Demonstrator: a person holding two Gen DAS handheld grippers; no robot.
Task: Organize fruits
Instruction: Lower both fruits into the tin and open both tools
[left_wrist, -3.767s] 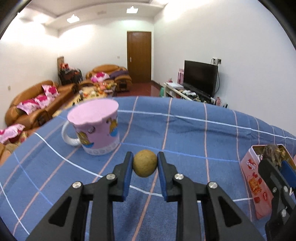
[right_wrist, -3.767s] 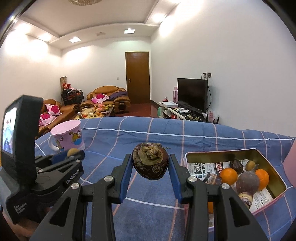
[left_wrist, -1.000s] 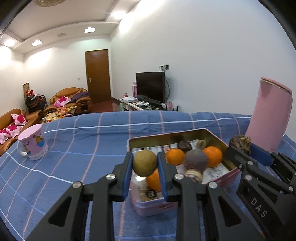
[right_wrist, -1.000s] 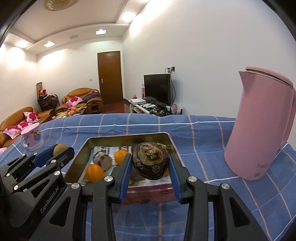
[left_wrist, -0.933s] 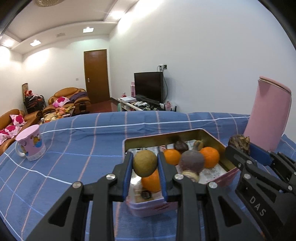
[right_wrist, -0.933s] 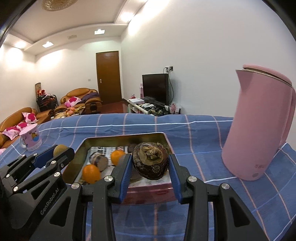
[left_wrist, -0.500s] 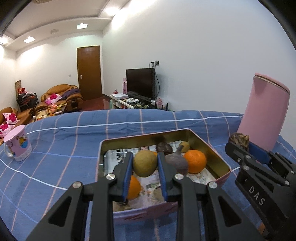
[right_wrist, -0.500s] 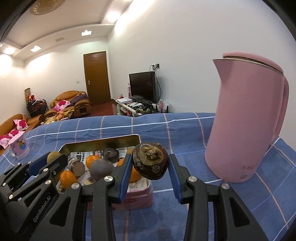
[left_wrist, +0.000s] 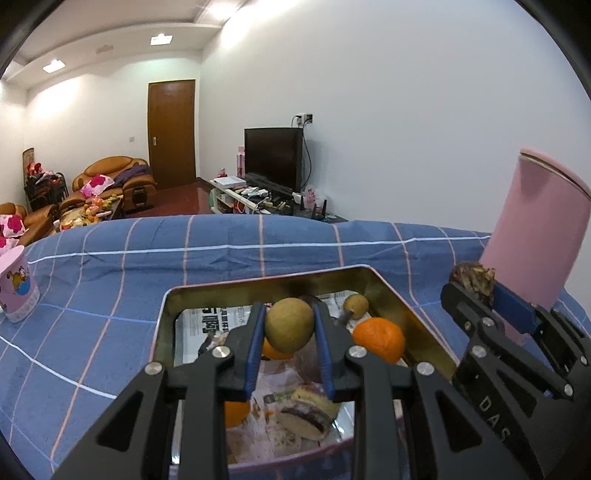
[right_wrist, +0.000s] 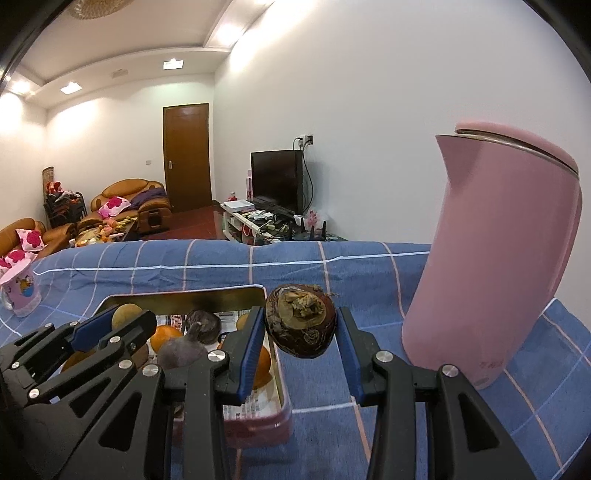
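Observation:
My left gripper (left_wrist: 289, 325) is shut on a small round tan-green fruit (left_wrist: 289, 325) and holds it above the open metal tin (left_wrist: 421, 321). The tin holds oranges (left_wrist: 378, 339), a small tan fruit (left_wrist: 355, 305), dark fruits and a cut piece on newspaper. My right gripper (right_wrist: 301, 320) is shut on a dark brown rough-topped fruit (right_wrist: 301, 320), just right of the tin's (right_wrist: 184, 295) right wall, above the blue cloth. Each gripper shows in the other's view: the right one (left_wrist: 476, 286) right of the tin, the left one (right_wrist: 110, 321) over it.
A tall pink kettle (right_wrist: 498, 258) stands on the blue checked cloth (left_wrist: 221, 251) to the right of the tin, close to my right gripper. A pink mug (left_wrist: 14, 288) stands at the far left. Sofas, a door and a TV lie beyond the table.
Both grippers have moved forward and right with their fruits. My left gripper now hangs over the tin's inside. My right gripper has shifted past the tin's right wall, closer to the kettle.

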